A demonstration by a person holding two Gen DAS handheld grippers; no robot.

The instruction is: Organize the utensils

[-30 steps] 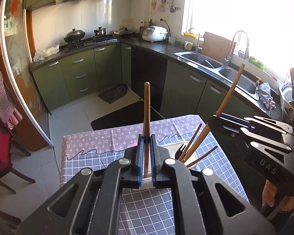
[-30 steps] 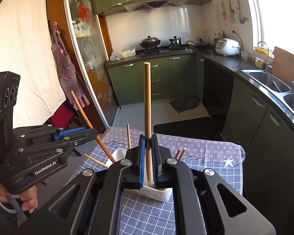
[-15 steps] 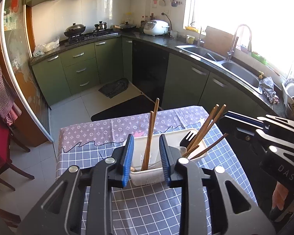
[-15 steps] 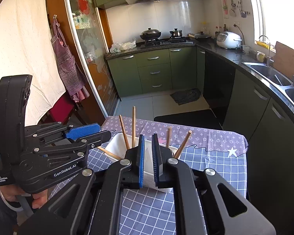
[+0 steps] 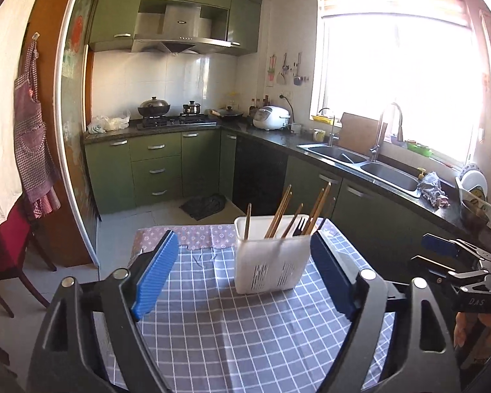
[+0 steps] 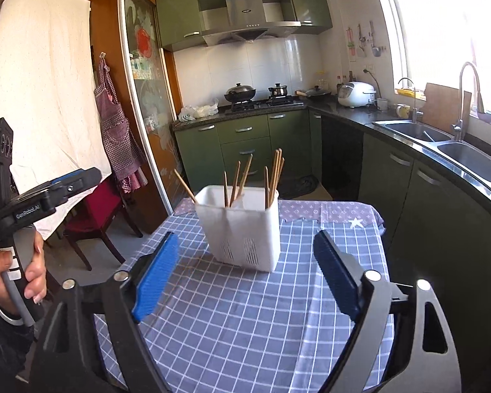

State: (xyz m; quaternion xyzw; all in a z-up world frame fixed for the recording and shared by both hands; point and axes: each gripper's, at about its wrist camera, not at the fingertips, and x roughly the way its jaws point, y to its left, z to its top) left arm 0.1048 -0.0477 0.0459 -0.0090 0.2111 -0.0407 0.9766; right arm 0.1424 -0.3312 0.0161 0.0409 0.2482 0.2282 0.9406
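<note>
While the left wrist view looks down over a table w/ a blue-and-white checked tablecloth, the left gripper stands w/ its jaws wide apart and nothing between the blue pads; they have just been opening. The white plastic utensil holder sits upright on the cloth ahead of the gripper, clear of both pads, nearer the right-hand one. Wooden chopsticks lean in it at mixed angles, handles up, and a dark fork shows at the rim toward the right. At the right edge of this view the right gripper comes in side-on, one blue pad visible, apart from the holder; part of a hand shows below it. Beyond the table: green cabinets, a steel double sink under the bright window, a wok on the hob.

In the right wrist view, the right gripper is likewise spread wide, jaws just been opening, empty, w/ the checked cloth showing between the pads. The holder stands near the far end of the table, ahead and slightly left of centre, not touching either pad. Its chopsticks are split into groups: one leaning far left alone, a few mid, a bunch at the right; the fork can't be made out here. At left the left gripper shows in profile, held by a hand on its grip, well apart from the holder. A red chair and a checked apron sit behind it.
</note>
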